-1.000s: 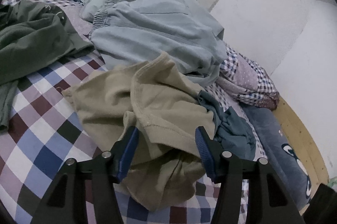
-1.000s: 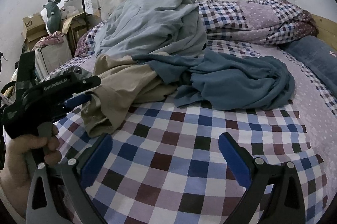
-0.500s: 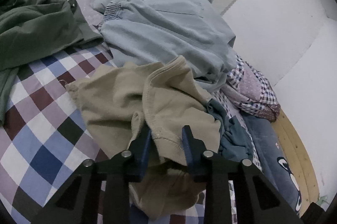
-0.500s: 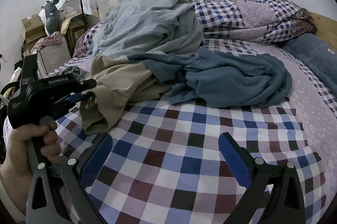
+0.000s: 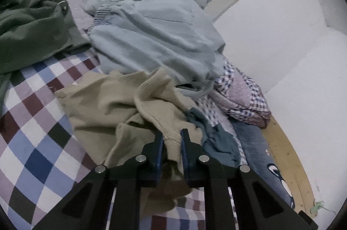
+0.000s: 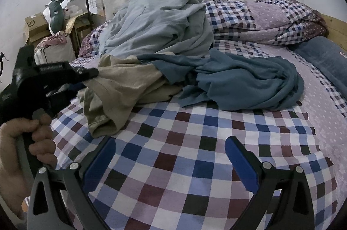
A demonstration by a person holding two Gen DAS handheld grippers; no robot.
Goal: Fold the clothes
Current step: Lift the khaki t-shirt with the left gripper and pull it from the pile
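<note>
Two grippers in frame. Left gripper (image 5: 171, 139) pinches a ribbed hem of the beige garment (image 5: 112, 108), jaws pressed onto the fabric; a hand (image 6: 26, 143) grips its handle. Beige garment lies crumpled on the checked bedsheet (image 6: 184, 156), its far edge under the light blue garment (image 6: 156, 24) and touching the teal garment (image 6: 245, 82). Right gripper (image 6: 170, 156) spread wide above bare sheet, holding nothing. Dark green garment (image 5: 32, 26) lies apart.
</note>
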